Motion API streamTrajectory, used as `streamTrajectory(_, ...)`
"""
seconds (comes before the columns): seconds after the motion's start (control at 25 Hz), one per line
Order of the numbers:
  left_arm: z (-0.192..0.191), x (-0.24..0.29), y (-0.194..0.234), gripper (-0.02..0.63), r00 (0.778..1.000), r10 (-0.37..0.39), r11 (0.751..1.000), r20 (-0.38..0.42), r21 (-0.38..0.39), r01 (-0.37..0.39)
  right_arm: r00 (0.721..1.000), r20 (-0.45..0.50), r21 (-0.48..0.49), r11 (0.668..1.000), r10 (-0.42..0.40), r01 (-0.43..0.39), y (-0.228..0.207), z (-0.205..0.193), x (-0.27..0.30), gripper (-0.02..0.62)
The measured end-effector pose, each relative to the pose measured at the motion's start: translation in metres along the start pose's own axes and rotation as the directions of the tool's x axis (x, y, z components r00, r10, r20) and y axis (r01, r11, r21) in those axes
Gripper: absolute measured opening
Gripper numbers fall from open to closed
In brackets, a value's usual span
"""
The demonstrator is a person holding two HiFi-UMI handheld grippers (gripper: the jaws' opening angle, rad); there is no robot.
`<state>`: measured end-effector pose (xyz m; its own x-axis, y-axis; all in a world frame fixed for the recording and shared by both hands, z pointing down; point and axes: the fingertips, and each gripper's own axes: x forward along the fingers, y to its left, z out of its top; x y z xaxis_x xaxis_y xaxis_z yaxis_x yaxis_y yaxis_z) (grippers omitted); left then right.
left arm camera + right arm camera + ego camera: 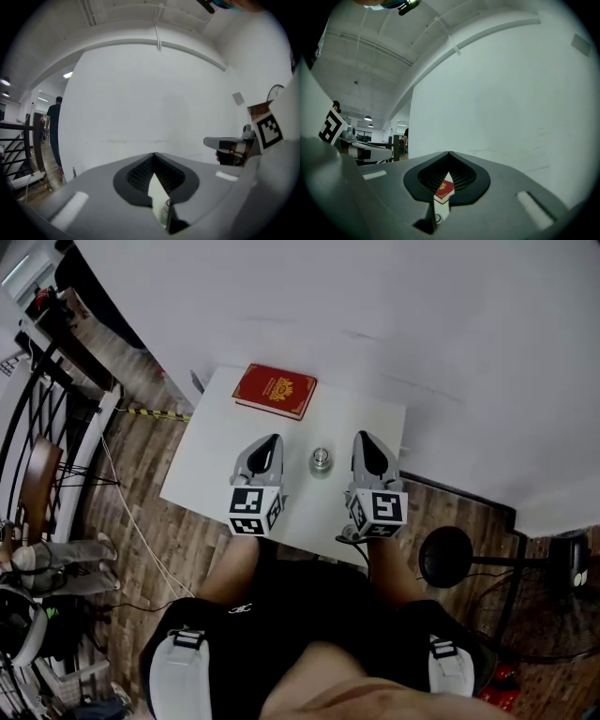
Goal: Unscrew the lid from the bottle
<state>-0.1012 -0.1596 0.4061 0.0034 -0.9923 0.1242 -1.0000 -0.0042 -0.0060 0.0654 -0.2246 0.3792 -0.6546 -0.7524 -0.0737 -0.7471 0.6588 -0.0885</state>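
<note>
Left hand-held gripper [272, 441] and right hand-held gripper [366, 438] clenched, empty; I'd pin the light, tippy-looking bottle [322, 467] low and twist its lid [322, 457].

So the bottle [322, 461] is parked mid-surface [211, 465], flanked by the left tool [271, 441] and the right tool [364, 438]. The book [275, 390] is set further back, nearer the wall [375, 315].

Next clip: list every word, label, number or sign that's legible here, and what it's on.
No text reads clearly in any view.
Red book: gold emblem on the cover; any lettering is too small to read.
Left tool and right tool: black-and-white square markers, patterns only, no letters.
Bottle: no label can be made out.
</note>
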Motion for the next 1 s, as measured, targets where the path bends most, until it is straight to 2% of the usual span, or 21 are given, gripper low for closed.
streamTrajectory(0.2,-0.003,0.023,0.014,0.054,0.994,-0.106,0.994,0.007,0.006,0.106,0.995,0.003,-0.013,0.995,-0.095,0.095,0.002,-0.003,0.008,0.002)
streamTrajectory(0.44,-0.012,0.055,0.026,0.054,0.956,-0.291,0.956,-0.027,0.021,0.291,0.961,0.003,-0.011,0.961,-0.277,0.277,-0.004,-0.013,0.011,0.002)
streamTrajectory(0.6,-0.017,0.073,0.037,0.054,0.937,-0.347,0.937,-0.041,0.008,0.348,0.936,0.006,-0.028,0.935,-0.353,0.353,-0.006,-0.014,0.006,0.003)
streamTrajectory(0.8,-0.026,0.087,0.041,0.054,0.92,-0.388,0.921,-0.056,-0.061,0.384,0.908,-0.002,-0.033,0.907,-0.42,0.419,-0.018,-0.017,-0.007,0.003)
streamTrajectory(0.88,-0.025,0.09,0.04,0.054,0.905,-0.425,0.903,-0.036,-0.089,0.421,0.912,0.004,-0.035,0.911,-0.41,0.41,-0.02,-0.018,-0.008,0.003)
streamTrajectory(0.92,-0.025,0.089,0.036,0.054,0.889,-0.457,0.886,-0.022,-0.098,0.453,0.923,0.005,-0.04,0.922,-0.385,0.385,-0.018,-0.019,-0.007,0.006)
streamTrajectory(0.96,-0.025,0.089,0.031,0.122,0.871,-0.491,0.868,-0.014,-0.096,0.487,0.937,0.002,-0.04,0.936,-0.35,0.35,-0.015,-0.02,-0.005,0.084)
streamTrajectory(1.0,-0.027,0.088,0.025,0.234,0.853,-0.521,0.851,-0.015,-0.081,0.519,0.95,-0.005,-0.035,0.949,-0.314,0.313,-0.013,-0.023,-0.002,0.146)
